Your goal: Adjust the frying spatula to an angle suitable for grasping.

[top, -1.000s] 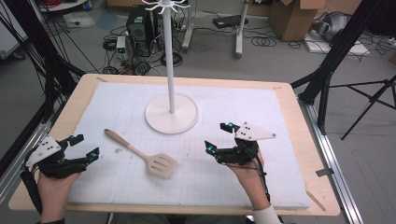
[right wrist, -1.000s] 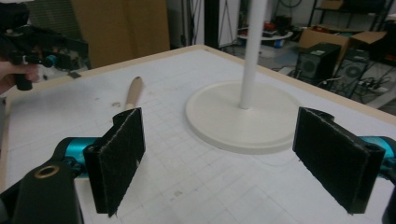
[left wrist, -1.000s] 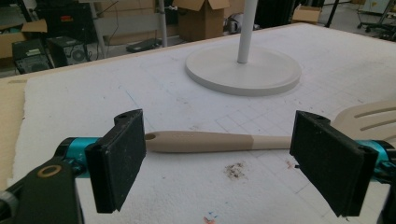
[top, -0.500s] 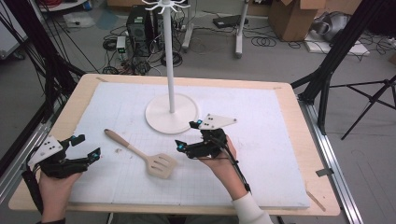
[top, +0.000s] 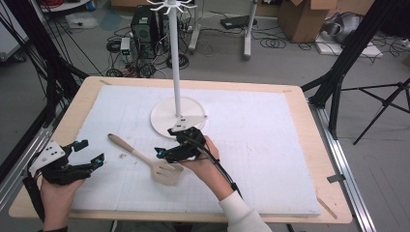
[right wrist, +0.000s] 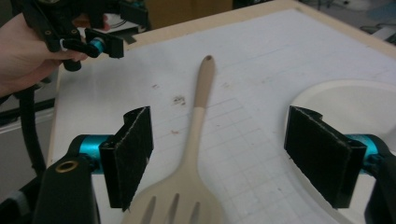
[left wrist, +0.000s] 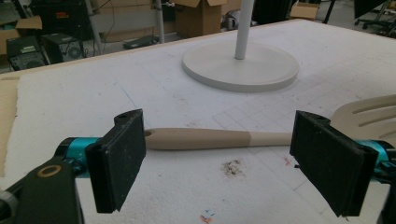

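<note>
I am centering the wide-open right gripper (right wrist: pixel 219 163) over the spatula (right wrist: pixel 187 186) neck, keeping both pads level. The left gripper (top: pixel 87 153) is idling open, empty.

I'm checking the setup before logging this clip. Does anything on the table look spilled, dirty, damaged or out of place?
Only small things. A dark patch of crumbs or dirt sits on the white mat beside the spatula handle, with a few faint marks nearby. The spatula lies flat and the stand is upright; neither looks damaged.
</note>
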Available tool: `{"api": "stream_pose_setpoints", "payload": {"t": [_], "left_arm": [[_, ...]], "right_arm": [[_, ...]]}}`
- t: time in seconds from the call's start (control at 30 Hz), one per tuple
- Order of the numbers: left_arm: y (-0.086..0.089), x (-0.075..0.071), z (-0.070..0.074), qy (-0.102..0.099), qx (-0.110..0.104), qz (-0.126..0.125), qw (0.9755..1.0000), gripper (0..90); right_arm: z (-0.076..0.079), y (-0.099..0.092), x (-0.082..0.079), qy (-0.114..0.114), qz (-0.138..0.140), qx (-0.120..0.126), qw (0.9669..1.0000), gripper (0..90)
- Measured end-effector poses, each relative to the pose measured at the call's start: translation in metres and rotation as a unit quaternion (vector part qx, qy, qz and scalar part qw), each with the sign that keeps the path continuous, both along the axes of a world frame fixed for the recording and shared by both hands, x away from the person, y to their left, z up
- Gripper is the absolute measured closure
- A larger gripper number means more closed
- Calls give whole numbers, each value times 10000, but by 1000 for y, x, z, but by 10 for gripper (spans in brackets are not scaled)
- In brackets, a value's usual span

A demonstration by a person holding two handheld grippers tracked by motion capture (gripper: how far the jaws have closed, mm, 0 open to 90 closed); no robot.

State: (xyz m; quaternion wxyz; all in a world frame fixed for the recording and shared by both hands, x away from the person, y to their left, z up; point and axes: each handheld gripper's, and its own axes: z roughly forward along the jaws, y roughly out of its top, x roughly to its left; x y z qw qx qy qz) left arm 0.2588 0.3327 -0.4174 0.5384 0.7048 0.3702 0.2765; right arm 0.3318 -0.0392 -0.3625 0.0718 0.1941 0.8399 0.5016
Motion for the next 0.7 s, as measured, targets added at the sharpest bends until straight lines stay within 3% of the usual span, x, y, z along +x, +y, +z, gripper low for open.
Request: {"api": "stream_pose_setpoints", "payload": {"t": [0.1, 0.4, 0.5, 0.53, 0.57, 0.7], "left_arm": [[0, 0, 0, 12, -6, 0, 10000, 188], [-1, 1, -2, 45, -2, 2, 10000, 188], [-1, 1, -2, 47, 24, -11, 10000, 188], [-1, 1, -2, 47, 24, -11, 10000, 188], [-2, 1, -2, 55, 20, -10, 10000, 188], [-2, 1, -2, 60, 11, -6, 10000, 188]], "right_arm": [[-5, 19, 4, 165, 118, -169, 9997, 267], [-20, 48, 12, 402, 266, -635, 9968, 314], [-27, 61, 13, 474, 299, -931, 9941, 337], [-27, 61, 13, 474, 299, -931, 9941, 337], [-30, 68, 13, 506, 293, -1099, 9922, 357], [-35, 80, 13, 542, 318, -1329, 9891, 389]]}}
